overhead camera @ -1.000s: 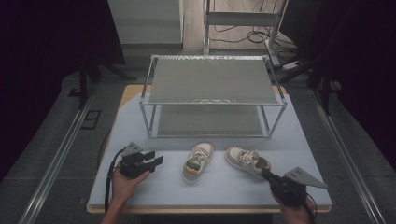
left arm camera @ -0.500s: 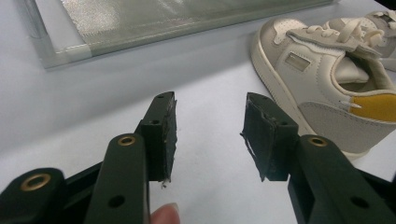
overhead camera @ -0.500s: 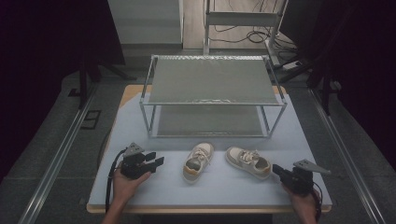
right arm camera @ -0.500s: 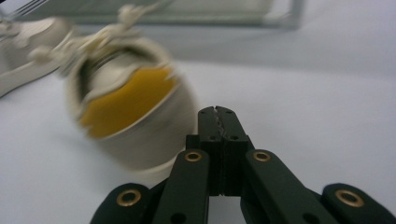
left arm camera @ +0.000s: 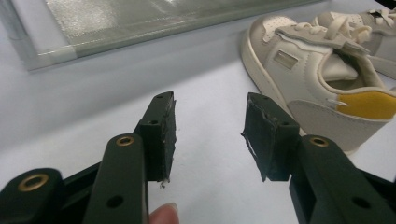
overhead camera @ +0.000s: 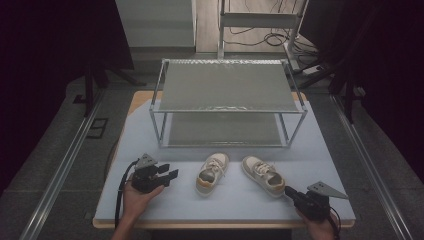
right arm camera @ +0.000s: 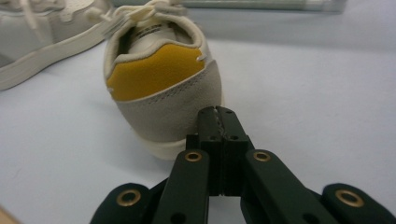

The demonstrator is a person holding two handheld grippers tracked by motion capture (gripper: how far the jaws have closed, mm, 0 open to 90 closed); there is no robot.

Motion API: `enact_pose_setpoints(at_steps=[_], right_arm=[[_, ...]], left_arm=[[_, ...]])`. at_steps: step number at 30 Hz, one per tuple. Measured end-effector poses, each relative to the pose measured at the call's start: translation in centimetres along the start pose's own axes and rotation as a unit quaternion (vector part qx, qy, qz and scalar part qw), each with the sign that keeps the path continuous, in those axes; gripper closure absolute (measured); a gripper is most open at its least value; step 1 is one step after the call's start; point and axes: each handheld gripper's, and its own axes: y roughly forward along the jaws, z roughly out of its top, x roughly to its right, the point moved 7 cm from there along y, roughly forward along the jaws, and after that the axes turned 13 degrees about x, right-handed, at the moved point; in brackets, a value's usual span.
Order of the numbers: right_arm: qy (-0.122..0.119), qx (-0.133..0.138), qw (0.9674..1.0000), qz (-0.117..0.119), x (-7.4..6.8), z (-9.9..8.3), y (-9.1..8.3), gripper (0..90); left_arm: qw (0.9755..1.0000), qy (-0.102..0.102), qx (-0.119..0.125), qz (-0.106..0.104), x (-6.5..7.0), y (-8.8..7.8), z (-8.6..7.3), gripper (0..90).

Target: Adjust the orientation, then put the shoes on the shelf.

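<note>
Clenched with nothing between its jaws, the right gripper (overhead camera: 291, 192) sits at the lower right of the high view, its tips close behind the heel of the right-hand shoe (overhead camera: 263, 174). In the right gripper view the closed jaws point at that shoe's yellow-backed heel (right arm camera: 161, 70), upper left of centre; whether the tips touch the sole is hard to judge from this angle. At the lower left of the high view the left gripper (overhead camera: 170, 173) is held in a hand (overhead camera: 136, 196), jaws parted and holding nothing, aimed toward the left-hand shoe (overhead camera: 212, 173) but well apart from it. The left gripper view shows bare table (left arm camera: 210, 154) between the pads, with that shoe (left arm camera: 317, 79) at the upper right. Both shoes lie side by side on the pale blue table (overhead camera: 240, 200), in the lower middle of the high view, just in front of the two-tier metal rack (overhead camera: 227, 100).
</note>
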Motion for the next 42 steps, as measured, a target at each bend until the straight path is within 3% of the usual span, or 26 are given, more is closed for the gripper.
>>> enact_pose_setpoints(at_steps=[3, 5, 8, 11, 12, 14, 16, 18, 26, 30, 33, 34, 42], right_arm=[[0.001, 0.001, 1.0000, 0.003, 0.0, -0.1, -0.1, 88.9], [0.005, 0.005, 1.0000, 0.002, 0.1, 0.1, -0.2, 83.2], [0.017, 0.024, 0.9996, -0.005, 0.5, 1.5, -0.5, 62.5], [0.016, 0.032, 0.9993, -0.002, 0.4, 2.3, -0.7, 55.8], [0.007, 0.036, 0.9993, -0.007, 0.2, 3.0, -0.8, 47.4], [0.005, 0.040, 0.9992, -0.006, 0.1, 3.3, -0.9, 44.7], [0.008, 0.030, 0.9995, 0.008, -0.4, 3.7, -0.9, 34.0], [0.006, 0.024, 0.9997, 0.010, -0.5, 3.7, -0.8, 33.7], [-0.018, -0.012, 0.9988, 0.043, -2.4, 4.5, -0.5, 24.2], [-0.039, -0.036, 0.9974, 0.050, -3.5, 5.0, 0.4, 19.8], [-0.048, -0.049, 0.9968, 0.042, -3.7, 5.0, 1.5, 18.0], [-0.048, -0.058, 0.9965, 0.038, -3.8, 4.9, 2.1, 17.0], [-0.060, -0.101, 0.9927, 0.025, -3.6, 3.8, 4.1, 15.1]], left_arm=[[1.0000, 0.001, -0.003, 0.001, 0.2, -0.1, 0.0, 52.6], [1.0000, 0.000, -0.001, 0.001, 0.3, -0.3, 0.1, 51.9], [1.0000, -0.004, -0.002, -0.004, 0.8, -0.6, 0.5, 46.5], [1.0000, -0.001, 0.000, -0.006, 1.3, -0.8, 0.8, 42.8], [0.9999, 0.001, 0.000, -0.012, 1.9, -0.9, 1.2, 39.2], [0.9999, 0.003, 0.001, -0.013, 2.2, -0.9, 1.3, 36.3], [0.9999, 0.004, 0.001, -0.009, 2.7, -0.9, 1.4, 31.8], [1.0000, 0.006, 0.000, -0.002, 3.2, -1.0, 1.4, 29.8], [0.9993, 0.029, -0.021, -0.015, 6.0, -0.8, 2.5, 25.6], [0.9975, 0.044, -0.050, -0.023, 7.8, 1.1, 2.6, 21.2], [0.9958, 0.053, -0.071, -0.020, 8.6, 2.4, 2.3, 18.0], [0.9944, 0.055, -0.088, -0.018, 9.0, 3.4, 1.9, 16.0], [0.9889, 0.065, -0.133, -0.007, 9.6, 6.1, 0.9, 13.4]])
